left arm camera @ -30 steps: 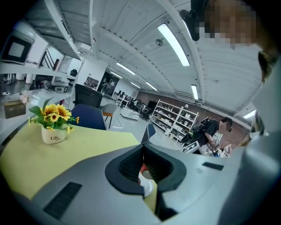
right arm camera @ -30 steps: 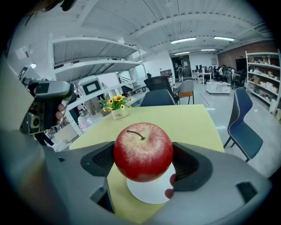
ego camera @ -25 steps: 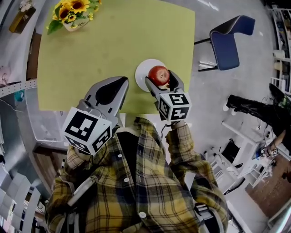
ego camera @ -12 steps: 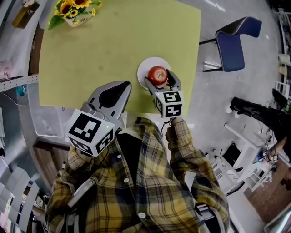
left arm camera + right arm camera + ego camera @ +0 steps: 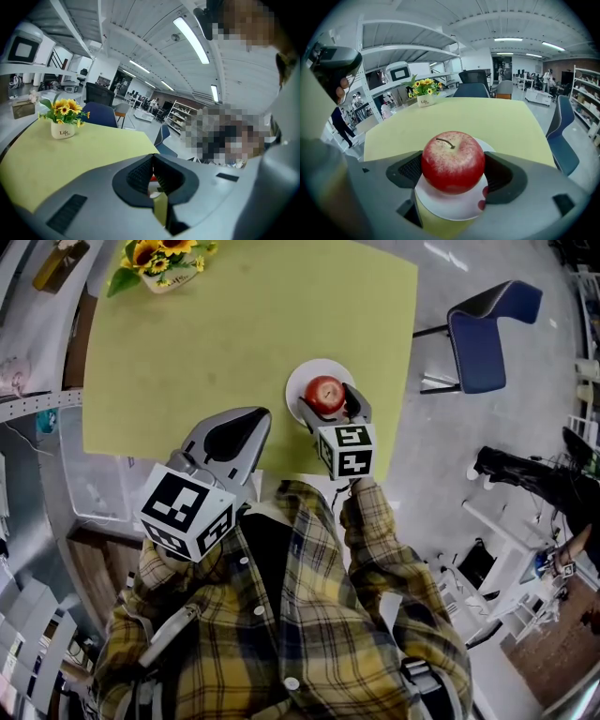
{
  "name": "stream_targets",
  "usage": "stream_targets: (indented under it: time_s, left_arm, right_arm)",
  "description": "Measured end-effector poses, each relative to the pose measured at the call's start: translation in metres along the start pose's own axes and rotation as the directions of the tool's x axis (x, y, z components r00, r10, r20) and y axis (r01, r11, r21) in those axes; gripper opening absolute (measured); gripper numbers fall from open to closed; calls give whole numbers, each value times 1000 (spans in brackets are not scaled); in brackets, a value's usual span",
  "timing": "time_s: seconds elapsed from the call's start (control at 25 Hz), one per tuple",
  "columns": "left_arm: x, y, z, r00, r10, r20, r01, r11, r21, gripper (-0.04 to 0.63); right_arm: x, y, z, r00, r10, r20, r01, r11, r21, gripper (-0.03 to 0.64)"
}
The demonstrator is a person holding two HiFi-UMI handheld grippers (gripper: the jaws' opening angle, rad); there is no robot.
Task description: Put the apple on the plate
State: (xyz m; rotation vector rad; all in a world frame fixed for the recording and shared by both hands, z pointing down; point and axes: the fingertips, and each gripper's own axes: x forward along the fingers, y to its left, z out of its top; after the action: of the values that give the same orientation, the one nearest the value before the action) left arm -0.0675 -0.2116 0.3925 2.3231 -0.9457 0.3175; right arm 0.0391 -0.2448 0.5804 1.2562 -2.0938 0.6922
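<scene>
Head view, right tool at plate: the apple (image 5: 325, 392) is seen centred over the white plate (image 5: 304, 377), near the front right edge of the green table (image 5: 234, 324).
Compared with 1.0 s ago, when the apple overlapped the plate's right rim, apple and right tool (image 5: 329, 403) have shifted slightly left; little change is noted against 0.5 s ago. In the right gripper view the apple is pinched between both pads, its underside at the plate surface; whether it is fully resting there cannot be told. The left tool (image 5: 248, 423) has stayed over the table's front edge, jaws pressed together with nothing held. The sunflower pot (image 5: 159, 263) is unchanged at the far left corner.
</scene>
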Motion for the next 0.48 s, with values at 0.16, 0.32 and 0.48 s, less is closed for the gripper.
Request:
stream_targets:
  time_s: [0.16, 0.32, 0.48]
  left_arm:
    - [-1, 2, 3, 1000, 4, 4, -4, 1000, 6, 9]
    - [-1, 6, 6, 1000, 6, 4, -6, 1000, 7, 9]
    - [2, 7, 9, 1000, 0, 6, 0, 1000, 3, 9]
  right_arm:
    - [0, -1, 2, 1000, 2, -3, -2, 999, 38, 380]
    - [3, 1, 2, 1000, 7, -19, -6, 1000, 26, 382]
    - [4, 1, 5, 1000, 8, -26, -8, 1000, 25, 382]
